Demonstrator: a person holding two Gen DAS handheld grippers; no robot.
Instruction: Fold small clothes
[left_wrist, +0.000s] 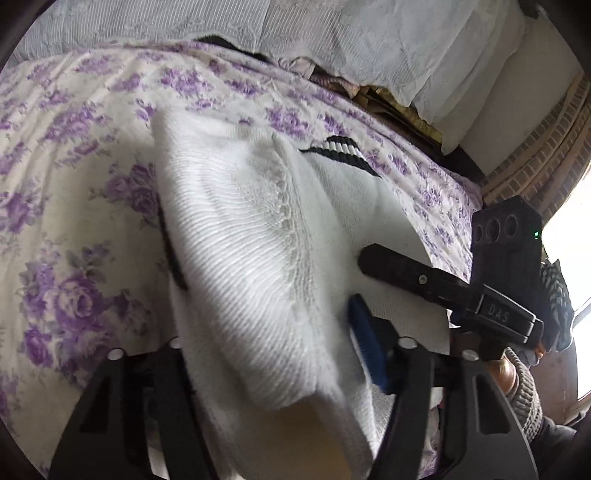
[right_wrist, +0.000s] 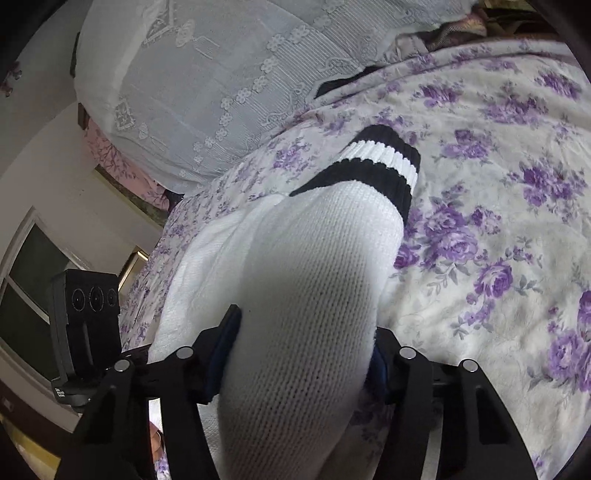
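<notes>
sock (right_wrist: 295, 277) on bedspread (right_wrist: 498, 221) | pillow (right_wrist: 203, 92) behind | tongs both sides

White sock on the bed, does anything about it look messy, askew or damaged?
No damage shows. The white sock is bunched and humped between both grippers rather than flat, its black-striped cuff lying on the floral bedspread. That fits mid-fold.

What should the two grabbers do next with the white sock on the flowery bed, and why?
Probably lift the gripped end of the white sock and carry it toward the black-striped cuff, folding the sock in half. Both the right gripper and the left gripper already have sock between their fingers, and the cuff lies flat on the flowery bedspread, far from them.
</notes>
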